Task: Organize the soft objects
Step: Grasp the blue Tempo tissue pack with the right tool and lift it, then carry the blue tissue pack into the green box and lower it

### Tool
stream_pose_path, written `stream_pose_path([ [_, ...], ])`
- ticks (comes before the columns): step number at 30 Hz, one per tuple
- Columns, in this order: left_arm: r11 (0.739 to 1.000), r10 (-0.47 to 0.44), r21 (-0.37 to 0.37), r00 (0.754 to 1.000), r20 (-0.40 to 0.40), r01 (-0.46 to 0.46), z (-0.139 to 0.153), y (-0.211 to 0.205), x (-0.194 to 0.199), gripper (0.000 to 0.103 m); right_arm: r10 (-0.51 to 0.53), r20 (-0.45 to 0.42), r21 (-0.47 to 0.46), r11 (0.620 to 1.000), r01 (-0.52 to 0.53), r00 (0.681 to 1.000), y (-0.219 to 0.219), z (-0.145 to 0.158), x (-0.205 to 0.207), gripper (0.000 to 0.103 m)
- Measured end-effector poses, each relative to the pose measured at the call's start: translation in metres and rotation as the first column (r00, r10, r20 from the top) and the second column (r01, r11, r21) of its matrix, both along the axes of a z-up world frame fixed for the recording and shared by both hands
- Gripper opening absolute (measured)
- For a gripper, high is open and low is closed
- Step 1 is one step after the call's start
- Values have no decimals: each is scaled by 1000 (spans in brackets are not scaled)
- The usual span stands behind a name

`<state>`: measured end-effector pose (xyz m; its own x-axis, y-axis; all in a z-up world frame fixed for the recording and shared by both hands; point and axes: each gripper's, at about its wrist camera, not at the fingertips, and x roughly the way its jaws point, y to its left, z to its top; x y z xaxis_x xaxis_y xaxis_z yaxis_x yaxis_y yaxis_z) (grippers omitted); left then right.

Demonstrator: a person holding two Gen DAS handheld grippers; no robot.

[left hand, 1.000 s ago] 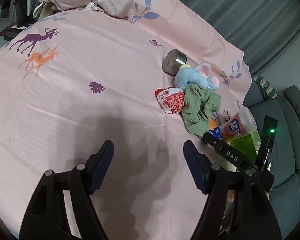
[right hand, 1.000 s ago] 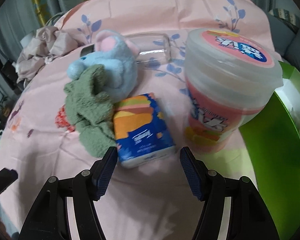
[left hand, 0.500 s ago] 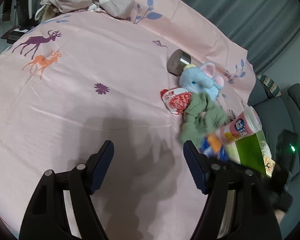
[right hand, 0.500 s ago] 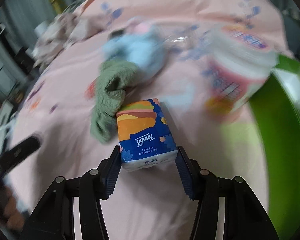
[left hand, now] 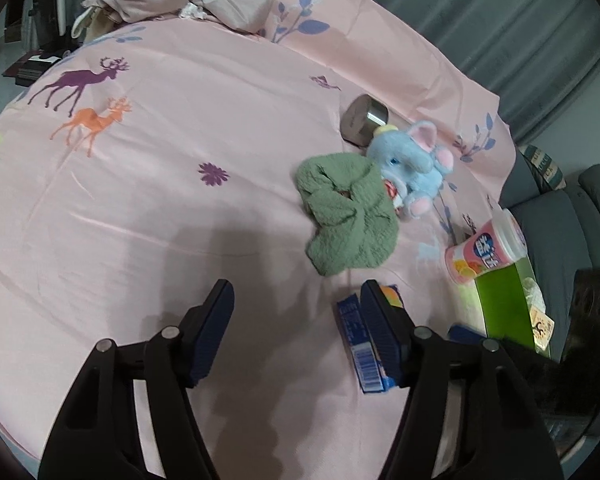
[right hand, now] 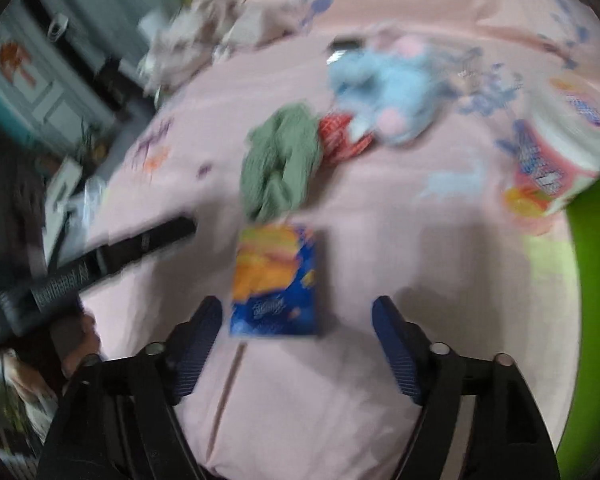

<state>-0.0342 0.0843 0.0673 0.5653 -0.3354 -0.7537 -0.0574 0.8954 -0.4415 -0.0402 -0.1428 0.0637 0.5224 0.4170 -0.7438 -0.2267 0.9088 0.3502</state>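
Now right tool (right hand: 296,344) just spread wide, clear of tissue pack (right hand: 276,280) lying straight ahead, long axis along reach; left tool (left hand: 300,328) apart, empty, pack just beside.

A home: patterned bedsheet (left hand: 180,208), grey sofa (left hand: 572,232), curtains (left hand: 480,20).

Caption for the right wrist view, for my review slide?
Right gripper, jaws just opened, behind the released tissue pack on the pink sheet; green cloth and blue plush beyond.

Right gripper (right hand: 298,344) jaws just opened, tissue pack (right hand: 276,280) lying free between them.
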Motion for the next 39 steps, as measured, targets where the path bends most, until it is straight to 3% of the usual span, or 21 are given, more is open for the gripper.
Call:
stream_pose_path([
  [4,995,-95,-38,995,-23,94,-4,-20,-1,54,-45,36,132,990,40,998,-20,3,6,79],
  [8,961,-229,-177,970,-84,211,-19,-44,1,46,-15,34,244,970,6,999,-18,-1,13,79],
  [10,962,-239,-158,966,-102,221,-23,-52,3,44,-22,6,230,973,20,1000,-13,-8,18,78],
  [12,967,-235,-124,966,-109,221,-26,-56,2,42,-16,-39,201,979,24,999,-5,-19,21,69],
  [14,965,-244,-129,965,-100,230,-27,-58,2,42,-1,-77,177,984,15,997,2,-29,25,53],
  [21,963,-262,-77,963,-61,257,-24,-62,0,38,43,-127,261,965,-8,991,5,-43,31,43],
  [24,963,-264,-58,964,-18,263,-15,-67,-5,38,32,-70,235,972,-15,997,5,-27,22,43],
  [28,964,-262,-6,959,112,264,17,-74,-18,38,27,47,239,970,-37,999,0,5,3,43],
  [35,954,-299,77,907,296,289,75,-111,-38,38,-43,242,248,968,-19,969,-30,60,-33,43],
  [39,941,-338,107,880,334,320,95,-133,-42,38,-115,297,274,961,31,948,-56,76,-48,43],
])
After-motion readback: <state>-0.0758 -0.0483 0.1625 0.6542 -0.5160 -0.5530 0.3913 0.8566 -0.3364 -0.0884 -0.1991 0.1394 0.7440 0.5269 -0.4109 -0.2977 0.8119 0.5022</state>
